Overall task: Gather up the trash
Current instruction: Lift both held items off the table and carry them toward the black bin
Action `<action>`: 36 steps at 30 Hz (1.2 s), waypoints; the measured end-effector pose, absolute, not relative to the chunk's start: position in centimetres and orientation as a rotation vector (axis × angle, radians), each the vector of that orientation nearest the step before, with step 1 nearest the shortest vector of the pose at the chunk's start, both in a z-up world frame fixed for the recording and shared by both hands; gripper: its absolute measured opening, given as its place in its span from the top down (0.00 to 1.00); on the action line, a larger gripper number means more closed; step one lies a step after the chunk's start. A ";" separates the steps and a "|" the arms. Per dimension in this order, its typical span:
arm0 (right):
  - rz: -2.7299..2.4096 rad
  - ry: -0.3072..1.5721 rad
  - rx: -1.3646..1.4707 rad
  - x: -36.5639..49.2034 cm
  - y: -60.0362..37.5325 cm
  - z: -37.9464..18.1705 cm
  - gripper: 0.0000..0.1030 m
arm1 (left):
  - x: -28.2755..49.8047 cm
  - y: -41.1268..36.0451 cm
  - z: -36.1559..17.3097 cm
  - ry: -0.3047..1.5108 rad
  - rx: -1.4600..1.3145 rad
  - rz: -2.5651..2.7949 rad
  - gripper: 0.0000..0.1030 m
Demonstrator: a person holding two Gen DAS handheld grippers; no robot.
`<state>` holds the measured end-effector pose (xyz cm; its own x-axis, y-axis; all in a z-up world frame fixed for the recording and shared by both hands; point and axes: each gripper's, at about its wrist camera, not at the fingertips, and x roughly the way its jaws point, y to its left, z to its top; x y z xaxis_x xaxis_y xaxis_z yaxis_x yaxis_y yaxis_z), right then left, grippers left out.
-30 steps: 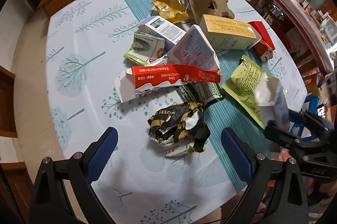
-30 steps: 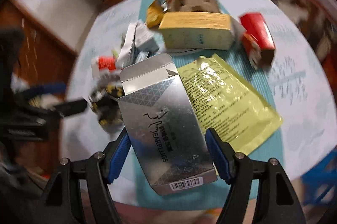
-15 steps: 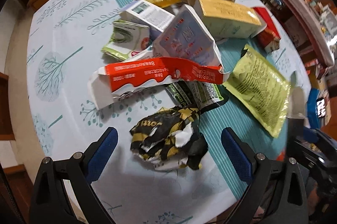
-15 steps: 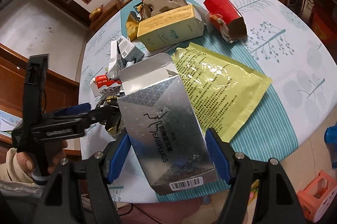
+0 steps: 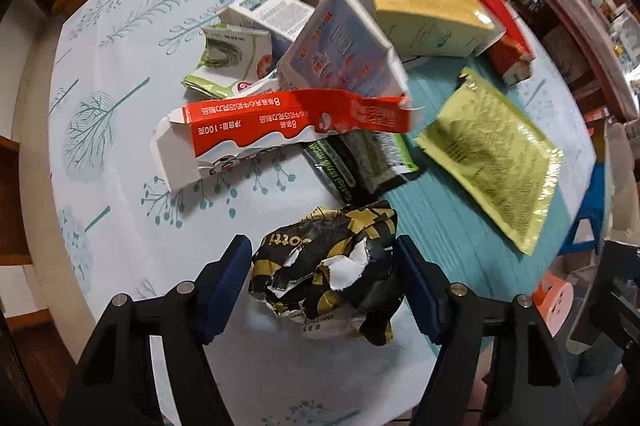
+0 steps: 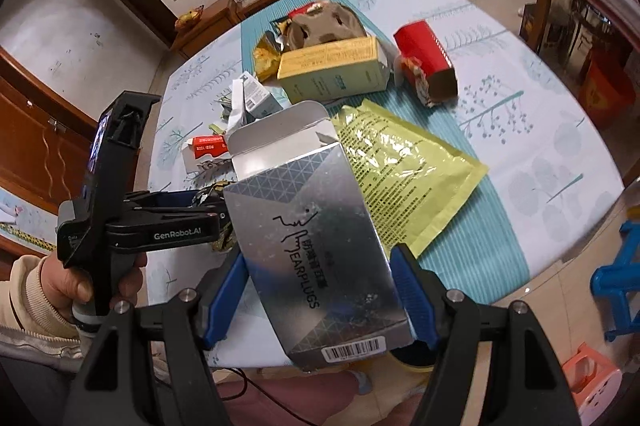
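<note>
Risk, left side: you are closing the left gripper [image 5: 324, 268] on a crumpled black-and-gold wrapper [image 5: 326, 266]; the paper is springy and lopsided, so it is likely squirming out toward you if the pads catch only loose folds.
Risk, right side: you are carrying a silver earplugs box [image 6: 316, 246] by its edges; the open flap is making it soft, and a harder squeeze is likely buckling it loose.
Risk, crowding: the two grippers are working close together, so a swing could be knocking one load off.
Left gripper state: jaws have just been closing, now narrow, pads at the wrapper's sides; firm contact is hard to confirm.
Right gripper [image 6: 320, 300] state: holding the box.
Wrapper position: lying on the surface [image 5: 120, 113] between the left pads, nearer you than the red-and-white carton [image 5: 280, 125].
Box position: lifted above the yellow pouch [image 6: 404, 177].
</note>
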<state>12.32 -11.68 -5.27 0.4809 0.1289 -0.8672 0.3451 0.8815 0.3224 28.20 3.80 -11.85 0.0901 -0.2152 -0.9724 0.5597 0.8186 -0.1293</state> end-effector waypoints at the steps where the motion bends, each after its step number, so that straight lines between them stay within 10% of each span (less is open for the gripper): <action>1: -0.141 1.068 0.488 12.1 -11.7 -4.9 0.31 | 28.0 4.2 -11.5 1.357 0.301 -0.599 0.31; 36: 0.120 1.068 0.361 -1.6 -19.9 -3.8 0.31 | 4.7 -4.6 -2.1 1.137 0.248 -0.539 0.31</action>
